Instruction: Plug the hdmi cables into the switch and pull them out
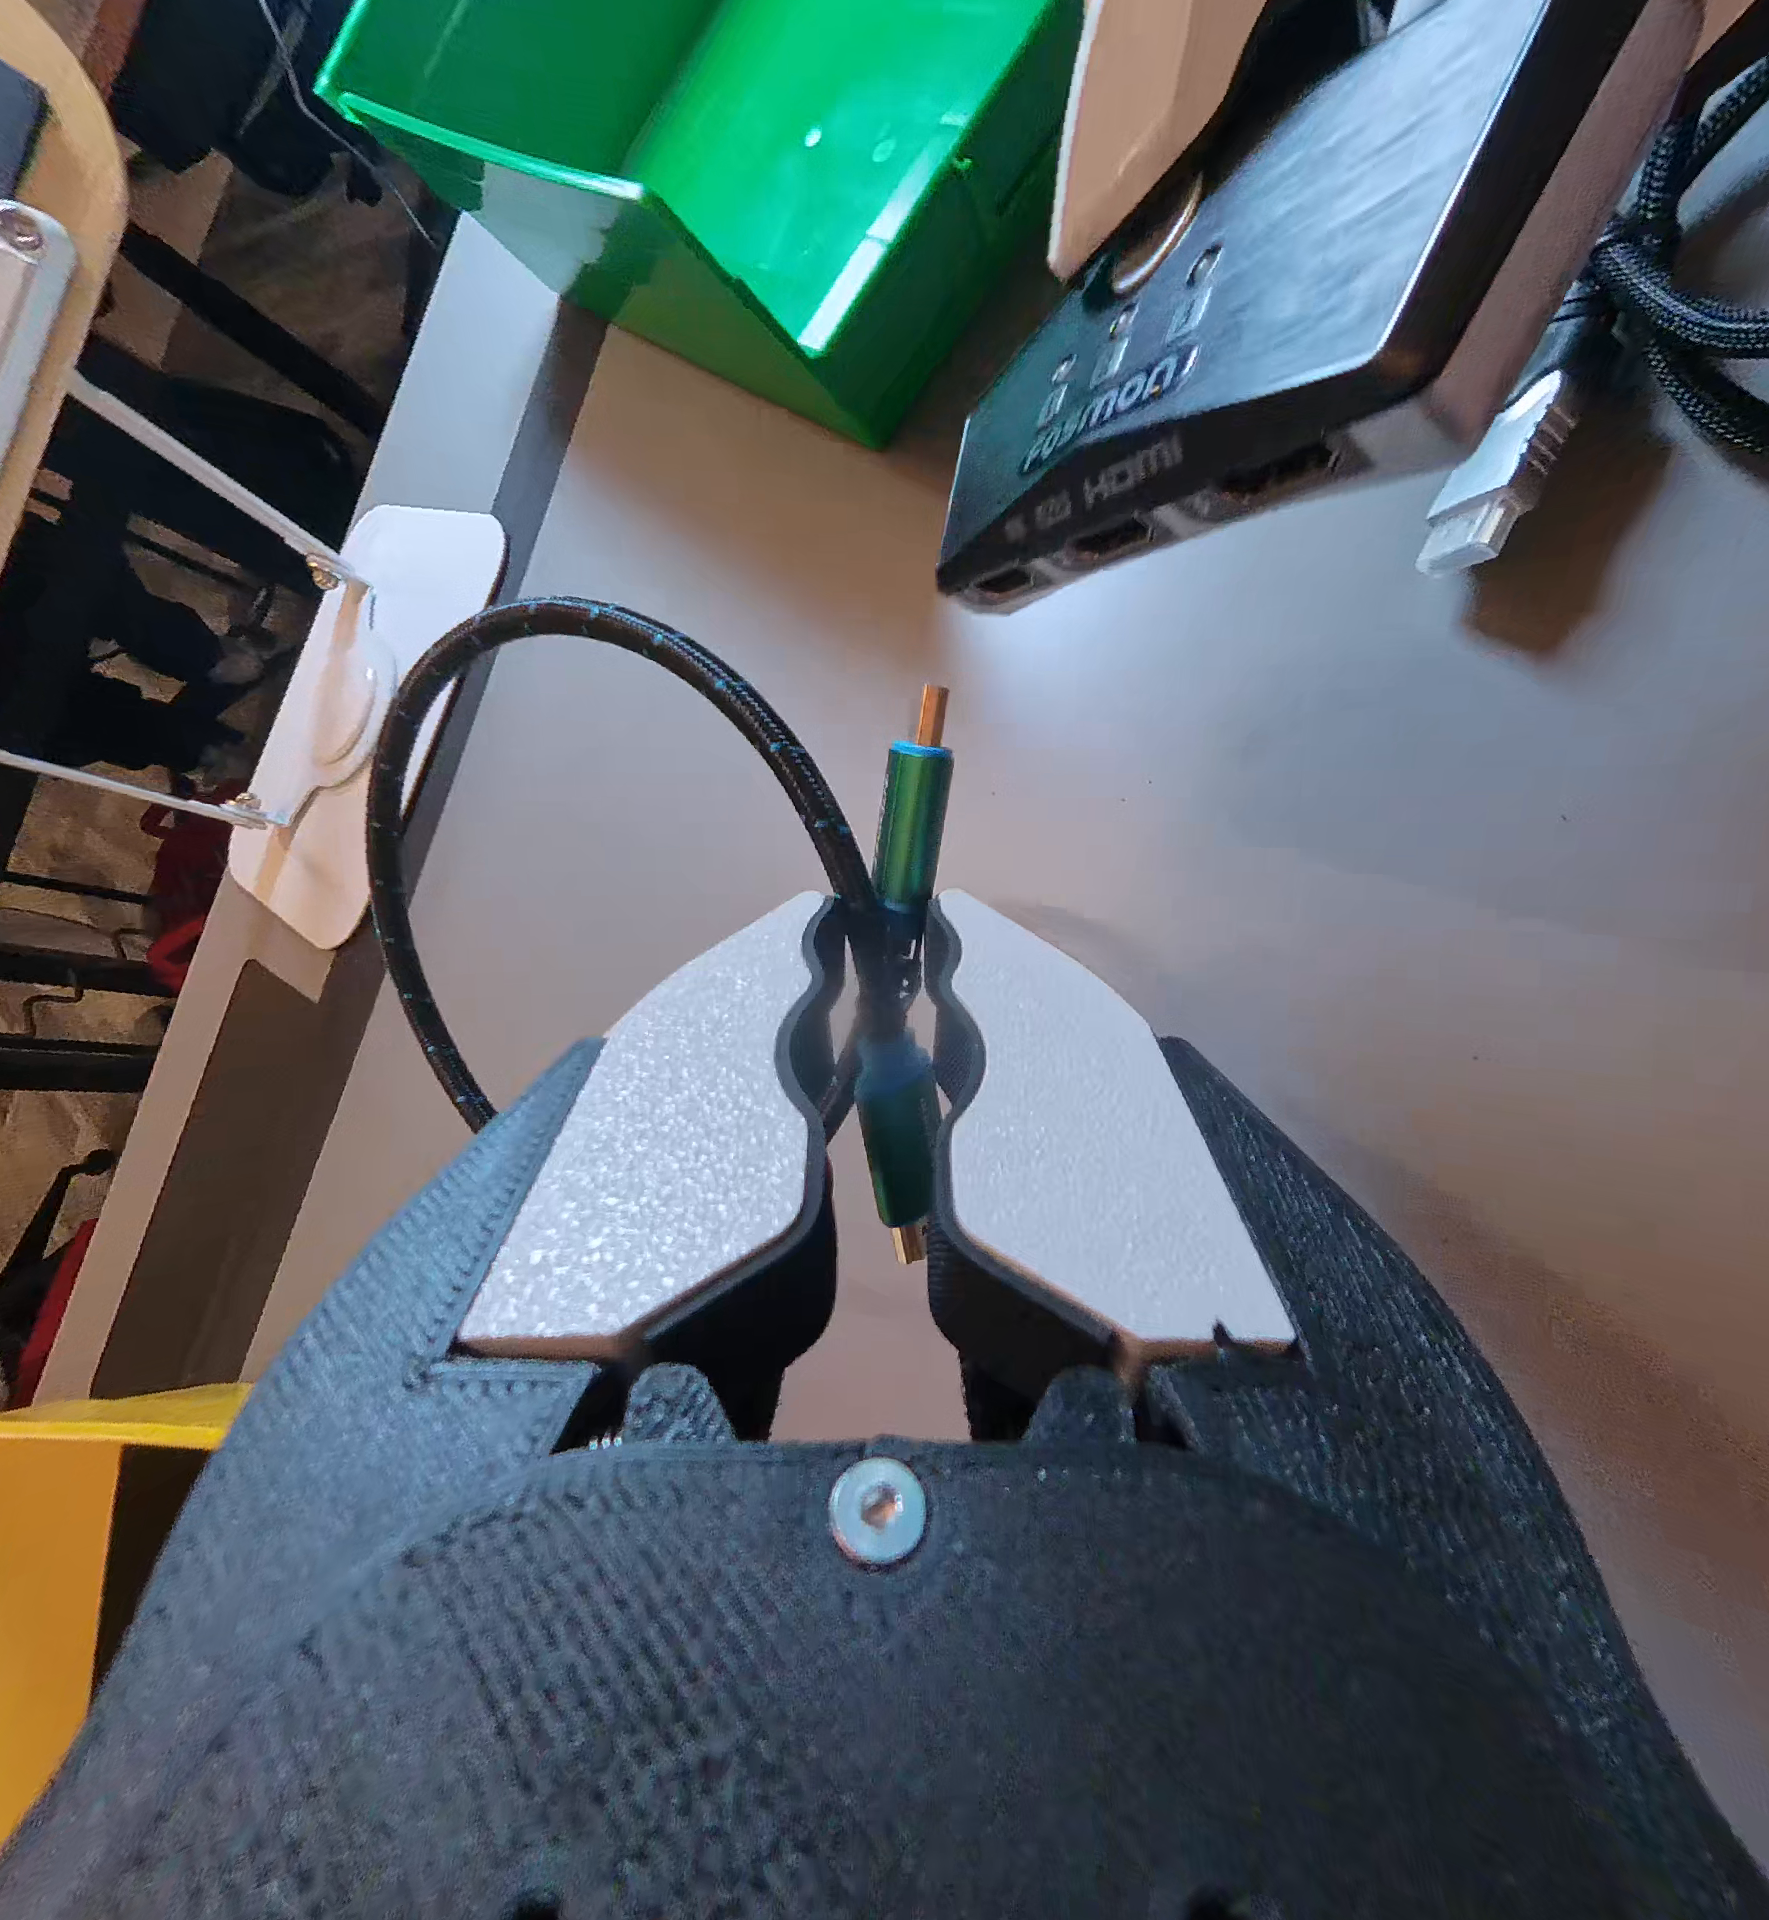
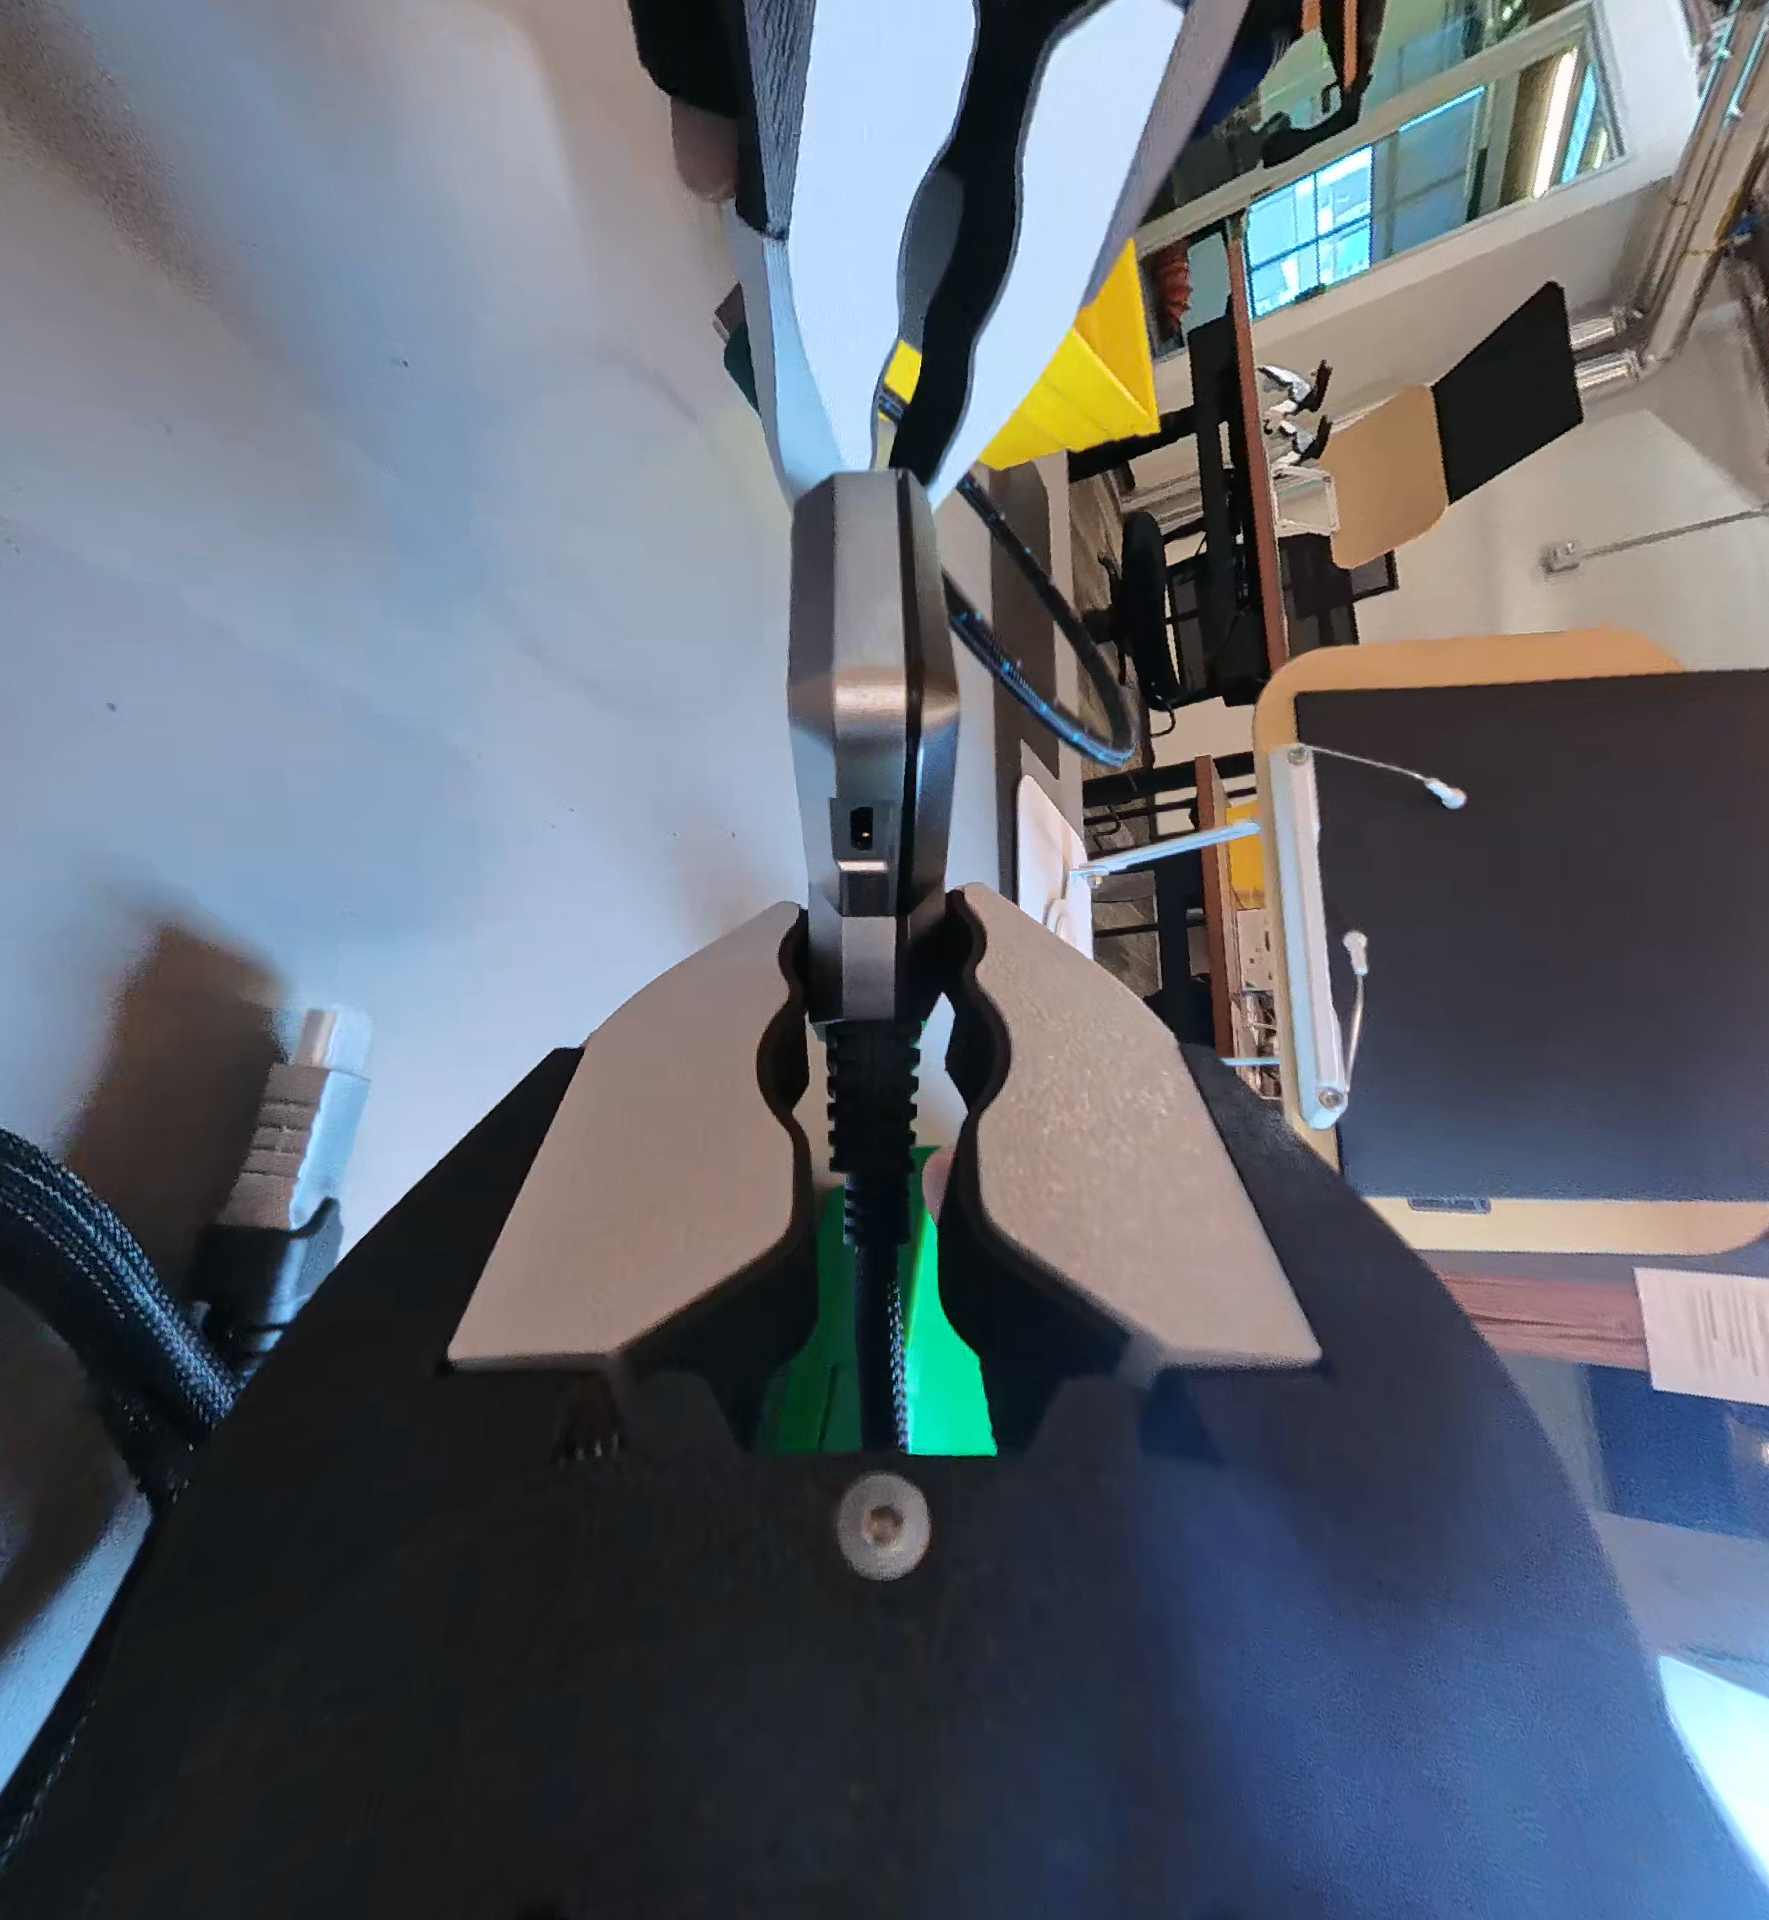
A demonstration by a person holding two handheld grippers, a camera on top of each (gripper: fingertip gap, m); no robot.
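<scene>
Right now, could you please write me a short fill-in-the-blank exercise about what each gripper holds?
1. The left gripper is shut on a braided cable whose forward plug is coloured ___.
2. The right gripper is shut on the flat box with ports, the HDMI ___.
3. On the table, the loose plug is coloured ___.
Missing words: green; switch; silver.
</scene>
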